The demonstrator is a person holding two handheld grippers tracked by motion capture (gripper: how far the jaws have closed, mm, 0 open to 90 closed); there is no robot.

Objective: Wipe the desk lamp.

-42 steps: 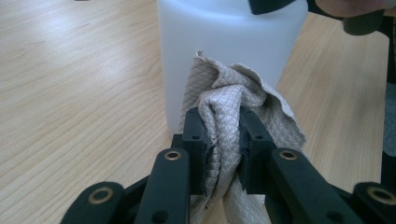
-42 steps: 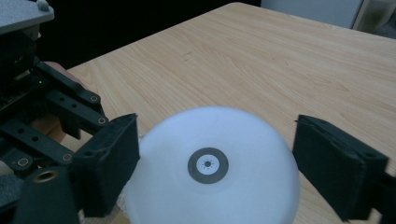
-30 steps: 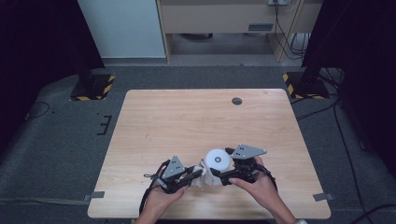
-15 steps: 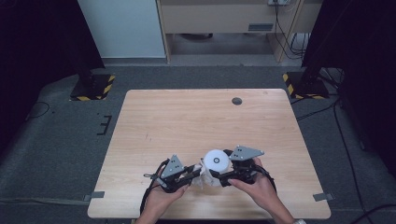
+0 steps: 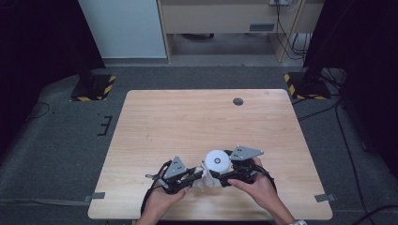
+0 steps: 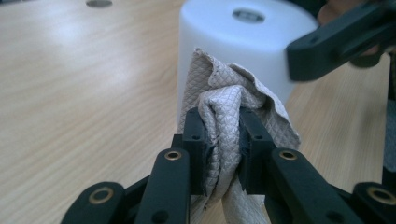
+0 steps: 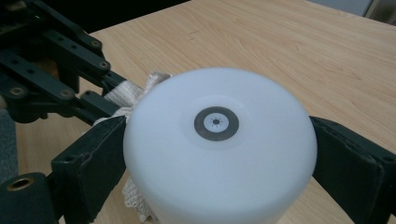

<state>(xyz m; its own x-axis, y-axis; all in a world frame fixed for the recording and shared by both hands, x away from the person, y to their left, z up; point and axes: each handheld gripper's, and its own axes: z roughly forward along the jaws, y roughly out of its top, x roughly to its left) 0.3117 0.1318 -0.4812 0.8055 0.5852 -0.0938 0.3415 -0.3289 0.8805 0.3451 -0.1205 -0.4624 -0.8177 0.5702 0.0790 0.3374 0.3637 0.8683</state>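
In the high view, a white cylinder [image 5: 218, 161] is stood near the table's [image 5: 187, 117] front edge, braced by the right gripper [image 5: 228, 174] so that a crumpled cloth [image 5: 201, 180] can be pressed against its side by the left gripper [image 5: 195, 175]; the contact itself is masked by the hands. In the left gripper view, the jaws are clamped tight on the bunched quilted cloth [image 6: 224, 116], which is held against the cylinder [image 6: 243, 51], apparently for wiping; the cylinder's base is hidden. In the right gripper view, the cylinder [image 7: 219, 154] is gripped between both pads, steadying it, while its lower part is cut off and little of the cloth [image 7: 140, 93] can be made out.
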